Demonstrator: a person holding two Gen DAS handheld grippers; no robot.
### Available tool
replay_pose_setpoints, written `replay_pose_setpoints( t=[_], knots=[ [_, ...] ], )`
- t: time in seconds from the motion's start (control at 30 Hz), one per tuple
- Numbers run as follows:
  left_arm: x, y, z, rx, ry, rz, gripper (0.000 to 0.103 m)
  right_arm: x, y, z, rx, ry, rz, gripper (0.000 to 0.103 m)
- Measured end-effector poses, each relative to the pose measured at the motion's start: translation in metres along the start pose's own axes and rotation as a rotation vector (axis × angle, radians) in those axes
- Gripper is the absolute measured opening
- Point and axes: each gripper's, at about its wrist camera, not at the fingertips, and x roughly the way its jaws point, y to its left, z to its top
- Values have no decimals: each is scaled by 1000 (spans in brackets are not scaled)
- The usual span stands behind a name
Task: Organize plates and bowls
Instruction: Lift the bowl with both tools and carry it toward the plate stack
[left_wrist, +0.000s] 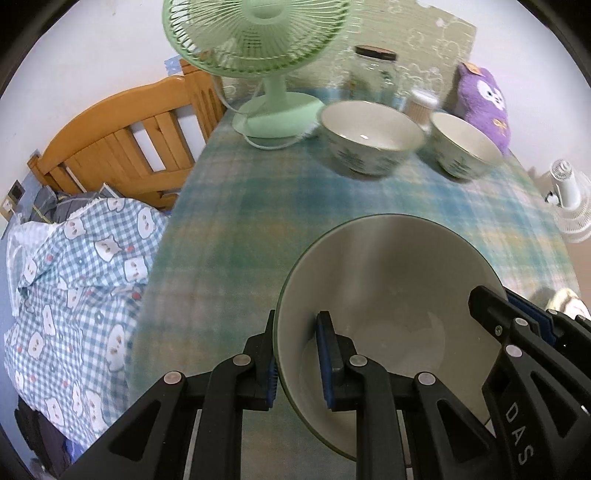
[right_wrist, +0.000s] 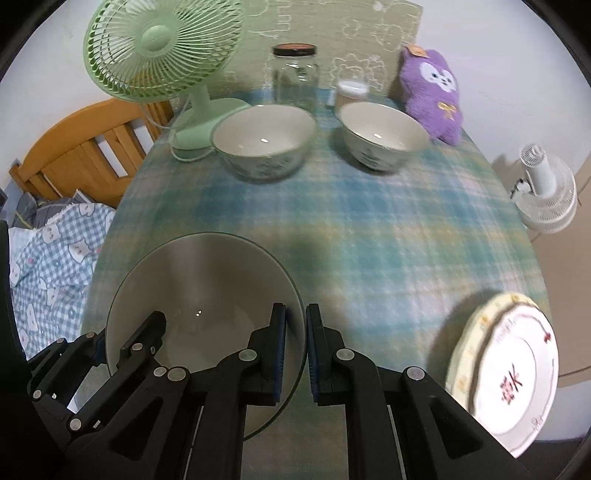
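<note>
Left wrist view showed both tools, left tool and right tool, each pinching the grey bowl's opposite rims, so level, matched lifting seemed wise.

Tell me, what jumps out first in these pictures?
A big grey bowl up close, its rim pinched on opposite sides by the left tool and the right tool. Behind it, a mint-green fan and a purple plush toy stand at the far end of the plaid table.
</note>
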Motion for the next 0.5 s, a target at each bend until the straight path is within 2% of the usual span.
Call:
replay_pose_setpoints(
  t=[0.2, 0.5],
  knots=[
    [-13, -36, -26, 6, 6, -6, 16, -15, -36, -28, 6, 7, -8, 14],
    [-20, -67, -58, 16, 31, -2, 16, -19, -72, -58, 21, 35, 5, 14]
  ],
)
